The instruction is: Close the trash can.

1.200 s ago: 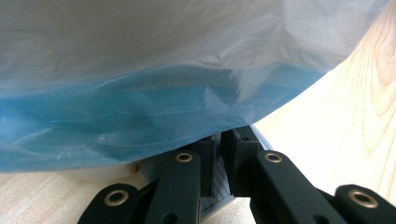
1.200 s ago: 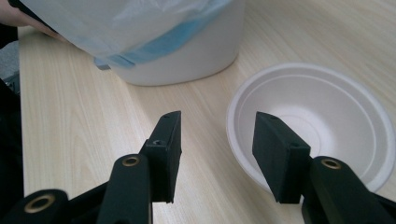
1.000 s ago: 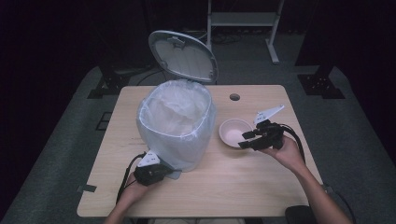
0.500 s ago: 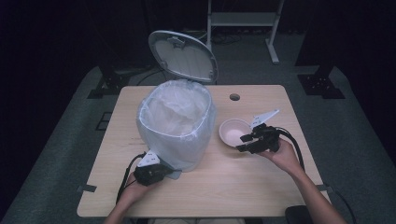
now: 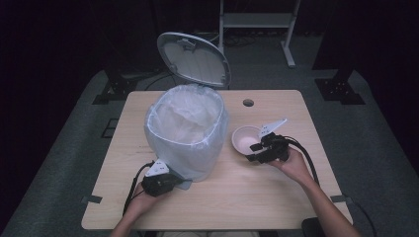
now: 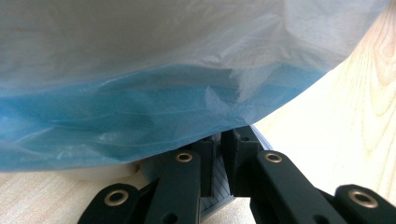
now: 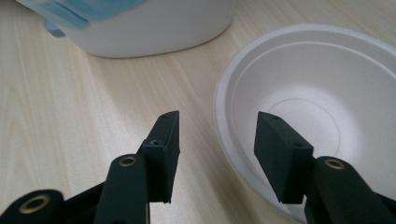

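A white pedal bin (image 5: pixel 185 133), lined with a translucent bag (image 6: pixel 163 70), stands on the wooden table (image 5: pixel 276 197) with its lid (image 5: pixel 195 59) tipped up. My left gripper (image 5: pixel 177 181) lies at the bin's base. Its jaws (image 6: pixel 217 149) are shut and rest on the grey ribbed pedal (image 6: pixel 217 198) under the bag's hem. A white foam bowl (image 5: pixel 244 138) sits to the right of the bin. My right gripper (image 5: pixel 253 152) is open at the bowl's near rim. One jaw hangs over the table, the other over the inside of the bowl (image 7: pixel 317 93), and neither touches it.
The bin's white base (image 7: pixel 154 28) lies just beyond the right gripper (image 7: pixel 217 135). A round cable hole (image 5: pixel 248 102) is in the tabletop's far side. A metal rack (image 5: pixel 257 22) stands on the dark floor behind the table.
My right gripper has come down and a little toward the bin, to the bowl's near rim. The left gripper, bin and lid have stayed put.
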### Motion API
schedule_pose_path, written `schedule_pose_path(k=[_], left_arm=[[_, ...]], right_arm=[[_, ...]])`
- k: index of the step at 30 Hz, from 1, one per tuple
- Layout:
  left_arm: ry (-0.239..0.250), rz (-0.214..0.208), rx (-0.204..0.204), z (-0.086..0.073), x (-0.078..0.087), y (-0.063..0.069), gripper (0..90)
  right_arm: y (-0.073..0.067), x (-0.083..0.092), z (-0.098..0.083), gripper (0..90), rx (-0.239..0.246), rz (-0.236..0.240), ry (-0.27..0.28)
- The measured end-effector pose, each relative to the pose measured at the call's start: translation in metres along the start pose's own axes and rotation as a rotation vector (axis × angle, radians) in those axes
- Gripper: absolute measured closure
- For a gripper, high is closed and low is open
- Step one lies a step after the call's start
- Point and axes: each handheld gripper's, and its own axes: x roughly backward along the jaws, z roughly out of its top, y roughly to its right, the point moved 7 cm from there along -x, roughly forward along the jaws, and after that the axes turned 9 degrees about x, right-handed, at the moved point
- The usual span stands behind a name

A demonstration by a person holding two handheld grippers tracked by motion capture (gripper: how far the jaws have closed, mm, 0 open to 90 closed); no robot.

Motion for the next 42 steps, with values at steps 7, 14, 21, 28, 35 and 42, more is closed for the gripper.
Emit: schedule_pose_path(k=[7, 14, 21, 28, 35, 42], left_arm=[[0.0, 0.0, 0.0, 0.0, 0.0, 0.0, 84.0], [0.0, 0.0, 0.0, 0.0, 0.0, 0.0, 84.0], [0.0, -0.001, 0.0, 0.0, 0.0, 0.0, 84.0], [0.0, -0.001, -0.001, 0.0, 0.0, 0.0, 84.0], [-0.003, -0.003, 0.0, 0.0, 0.0, 0.0, 84.0], [-0.002, -0.005, 0.001, 0.0, 0.0, 0.0, 84.0]], right_arm=[[0.003, -0.007, -0.002, 50.9, 0.004, -0.007, -0.013], [0.003, -0.012, 0.0, 54.2, 0.032, 0.001, -0.027], [0.004, -0.019, -0.002, 58.5, 0.052, -0.011, -0.053], [0.005, -0.021, -0.003, 66.1, 0.073, -0.029, -0.064], [0.004, -0.022, -0.003, 70.0, 0.075, -0.03, -0.067], [0.001, -0.017, -0.002, 73.4, 0.08, -0.028, -0.058]])
